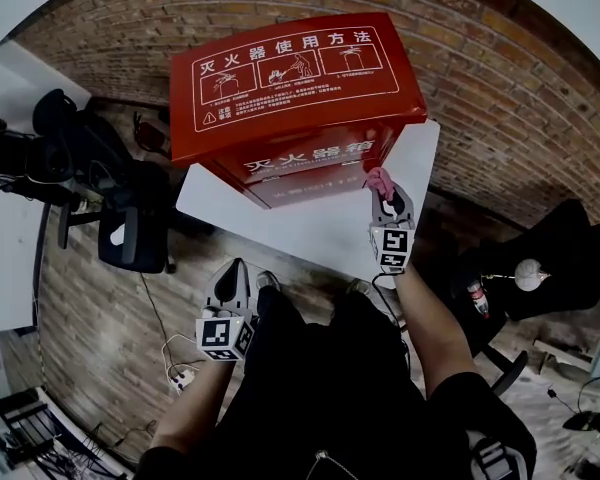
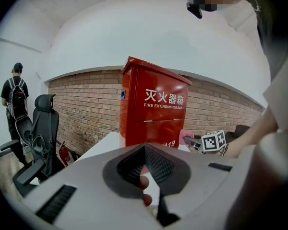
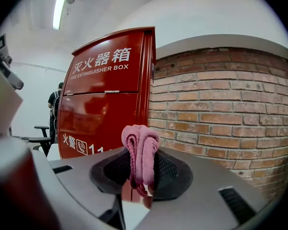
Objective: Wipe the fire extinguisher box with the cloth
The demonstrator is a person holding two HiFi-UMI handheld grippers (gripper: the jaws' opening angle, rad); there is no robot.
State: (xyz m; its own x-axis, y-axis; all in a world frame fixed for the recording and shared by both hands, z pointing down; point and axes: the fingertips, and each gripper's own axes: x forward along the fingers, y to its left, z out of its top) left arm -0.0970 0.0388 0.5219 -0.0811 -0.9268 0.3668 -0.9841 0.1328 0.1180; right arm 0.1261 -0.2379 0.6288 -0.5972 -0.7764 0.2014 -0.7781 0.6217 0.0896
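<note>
Now: right gripper [image 1: 383, 193] clamped on bunched pink cloth [image 3: 142, 150], held at lower front right corner of red fire extinguisher box [image 1: 290, 88]; cannot tell whether cloth touches box. Box stands upright on white table [image 1: 310, 233], sloped lid printed with instructions, brick wall [image 1: 500, 98] behind. Left gripper [image 1: 234, 268] low, off table's near edge, well apart from box, jaws together, nothing between. Black office chair [image 1: 130, 218] left of table.
</note>
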